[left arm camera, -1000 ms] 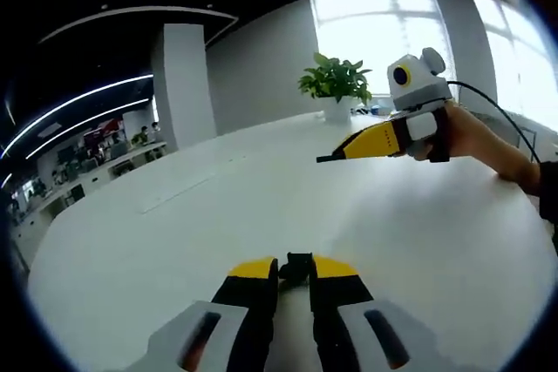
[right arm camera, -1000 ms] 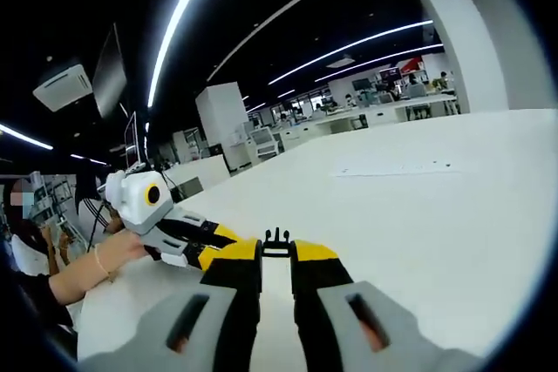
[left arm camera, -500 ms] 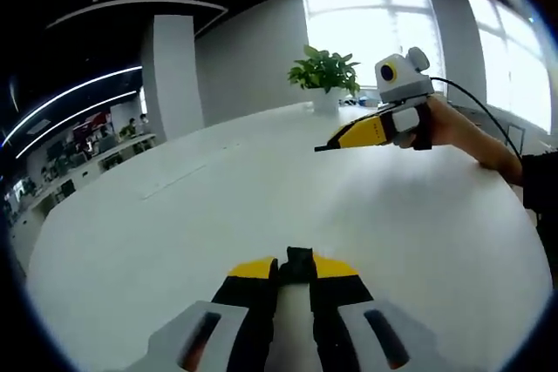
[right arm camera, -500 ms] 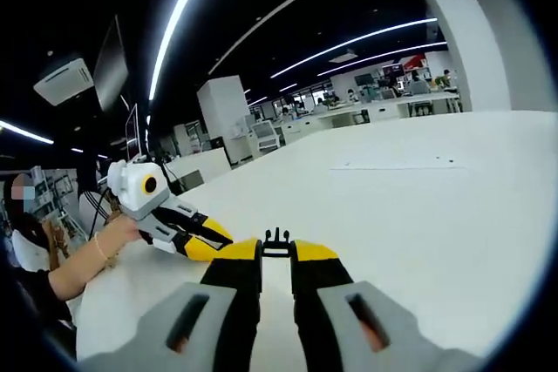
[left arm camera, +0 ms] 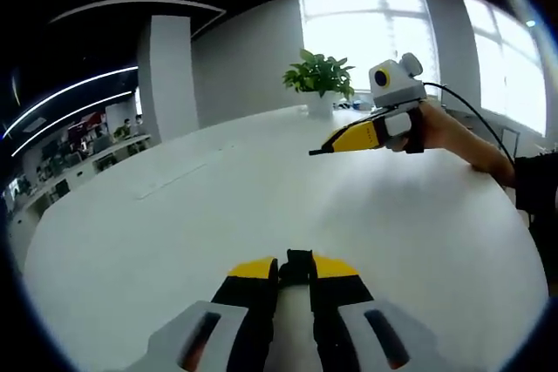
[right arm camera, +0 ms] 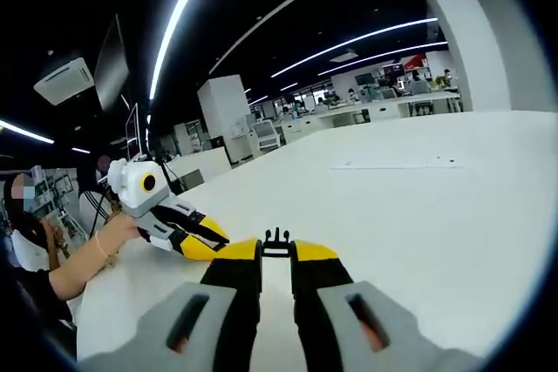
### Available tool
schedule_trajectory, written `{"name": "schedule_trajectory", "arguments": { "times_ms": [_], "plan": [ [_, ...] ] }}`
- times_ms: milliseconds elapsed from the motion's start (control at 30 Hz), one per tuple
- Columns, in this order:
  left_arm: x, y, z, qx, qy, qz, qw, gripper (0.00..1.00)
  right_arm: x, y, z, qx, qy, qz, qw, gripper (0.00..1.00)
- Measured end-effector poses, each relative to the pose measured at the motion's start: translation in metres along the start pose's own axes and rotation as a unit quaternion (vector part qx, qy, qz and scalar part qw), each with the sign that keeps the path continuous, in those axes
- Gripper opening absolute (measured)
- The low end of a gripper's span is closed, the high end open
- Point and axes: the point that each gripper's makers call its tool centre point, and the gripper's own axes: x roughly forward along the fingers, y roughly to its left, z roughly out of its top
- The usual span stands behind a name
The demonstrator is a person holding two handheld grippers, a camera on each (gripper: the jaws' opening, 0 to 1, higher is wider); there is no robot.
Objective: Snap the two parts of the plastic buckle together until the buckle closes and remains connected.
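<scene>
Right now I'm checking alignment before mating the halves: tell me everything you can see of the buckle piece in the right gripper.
The pronged buckle piece is small, black and plastic-looking. It is pinched between the yellow tips of the right gripper, with thin prongs sticking out forward above the white table. Its rear is hidden between the jaws.

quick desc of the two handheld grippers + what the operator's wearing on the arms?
Both grippers match: the left gripper and the right gripper have grey bodies, black jaws and yellow tips. Seen from across, each carries a white housing; a black cable trails from the right one. A dark sleeve covers the right arm; a thin bracelet circles the left wrist.
</scene>
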Motion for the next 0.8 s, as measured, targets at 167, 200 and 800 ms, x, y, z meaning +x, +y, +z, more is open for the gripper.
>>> {"name": "schedule_trajectory", "arguments": {
  "times_ms": [167,200,800],
  "plan": [
    [0.000,0.000,-0.001,-0.003,0.002,-0.005,1.0000,0.14,0.000,0.000,0.000,-0.002,0.000,-0.001,1.0000,0.13],
    [-0.001,0.001,0.000,-0.001,0.002,-0.005,1.0000,0.14,0.000,0.000,0.000,-0.001,0.000,-0.001,1.0000,0.13],
    [-0.009,-0.012,-0.007,-0.008,0.015,-0.034,0.9993,0.16,-0.001,0.000,0.000,-0.001,-0.001,0.000,1.0000,0.13]
  ]
}}
